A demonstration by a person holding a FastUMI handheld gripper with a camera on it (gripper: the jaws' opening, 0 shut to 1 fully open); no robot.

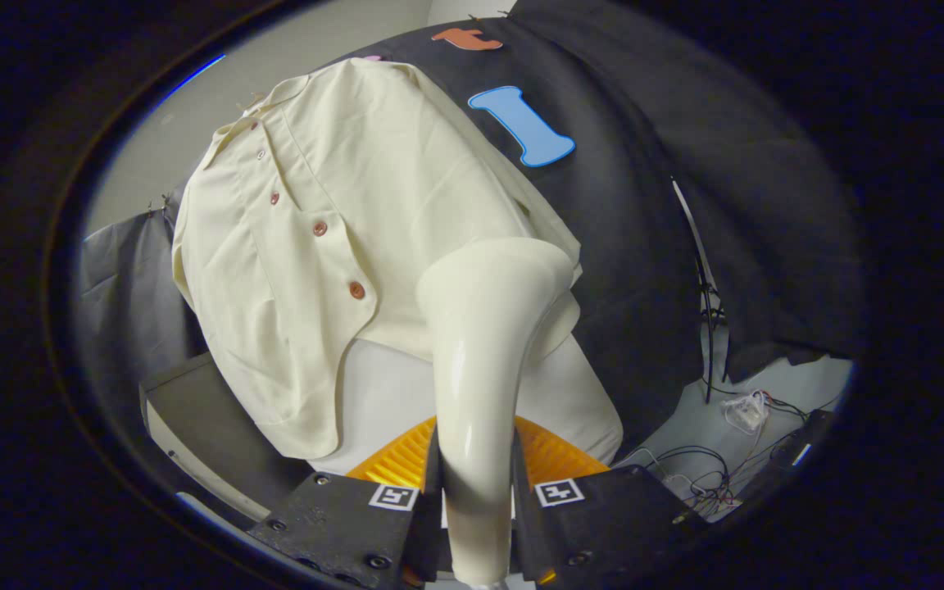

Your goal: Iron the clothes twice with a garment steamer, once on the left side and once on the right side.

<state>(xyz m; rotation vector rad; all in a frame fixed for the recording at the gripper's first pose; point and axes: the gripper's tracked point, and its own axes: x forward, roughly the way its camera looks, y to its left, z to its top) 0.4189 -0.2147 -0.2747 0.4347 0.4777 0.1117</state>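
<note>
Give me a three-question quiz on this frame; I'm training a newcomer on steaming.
1. True or false: the tongs are shut on the garment steamer.
2. The steamer's head points toward which thing? A) cream shirt B) cables C) a towel
3. Fill in: the shirt's front is fastened with brown ____.

Key: 1 true, both fingers press its handle; 2 A; 3 buttons.
</note>
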